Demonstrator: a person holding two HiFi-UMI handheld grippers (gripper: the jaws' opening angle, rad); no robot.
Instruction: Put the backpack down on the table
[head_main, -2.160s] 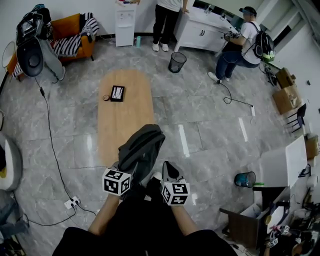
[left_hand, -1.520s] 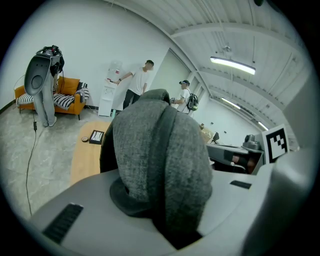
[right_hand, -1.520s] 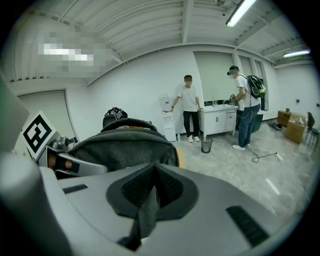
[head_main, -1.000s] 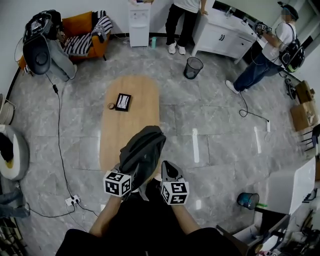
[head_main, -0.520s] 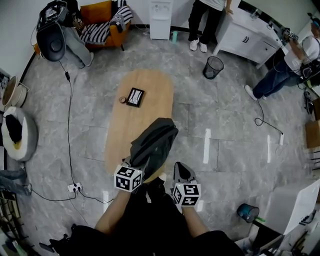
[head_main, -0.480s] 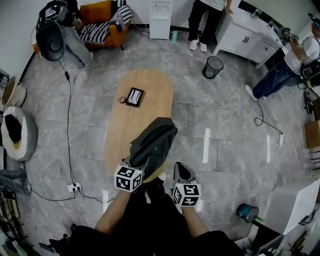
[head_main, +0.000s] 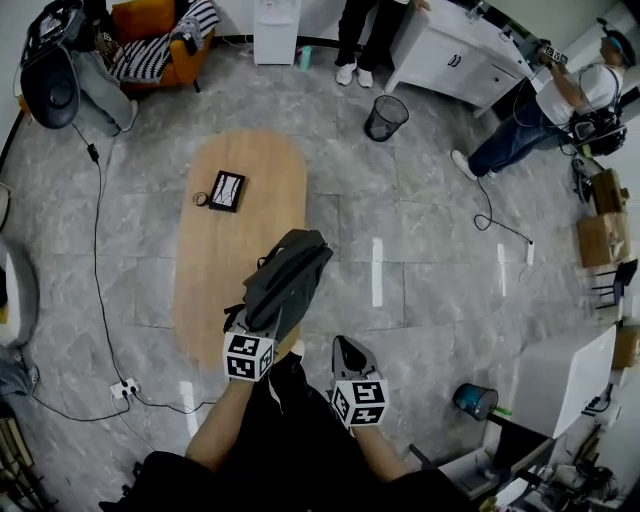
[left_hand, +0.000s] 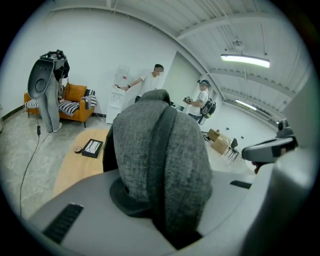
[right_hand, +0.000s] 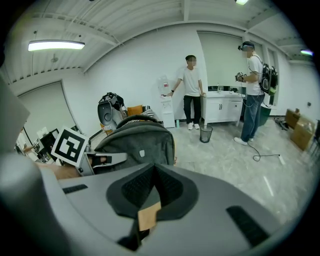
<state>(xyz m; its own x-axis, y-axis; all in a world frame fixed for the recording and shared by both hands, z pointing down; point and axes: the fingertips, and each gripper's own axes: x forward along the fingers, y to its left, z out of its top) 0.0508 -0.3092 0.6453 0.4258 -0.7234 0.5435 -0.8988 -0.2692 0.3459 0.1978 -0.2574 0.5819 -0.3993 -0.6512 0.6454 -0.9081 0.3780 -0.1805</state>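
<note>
The left gripper (head_main: 250, 322) is pinching the top of the grey backpack (head_main: 287, 278). The bag lies over the near right edge of the oval wooden table (head_main: 240, 230) and partly past it; I cannot tell whether it touches the tabletop. The right gripper (head_main: 345, 350) is off the table's near end, apart from the bag, its jaws pressed together on nothing.

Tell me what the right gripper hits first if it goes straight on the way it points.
Most likely the grey backpack, just beyond the right gripper's shut jaws. Depth is unclear: the line runs near the bag's right edge, so it might slip past to the floor.
</note>
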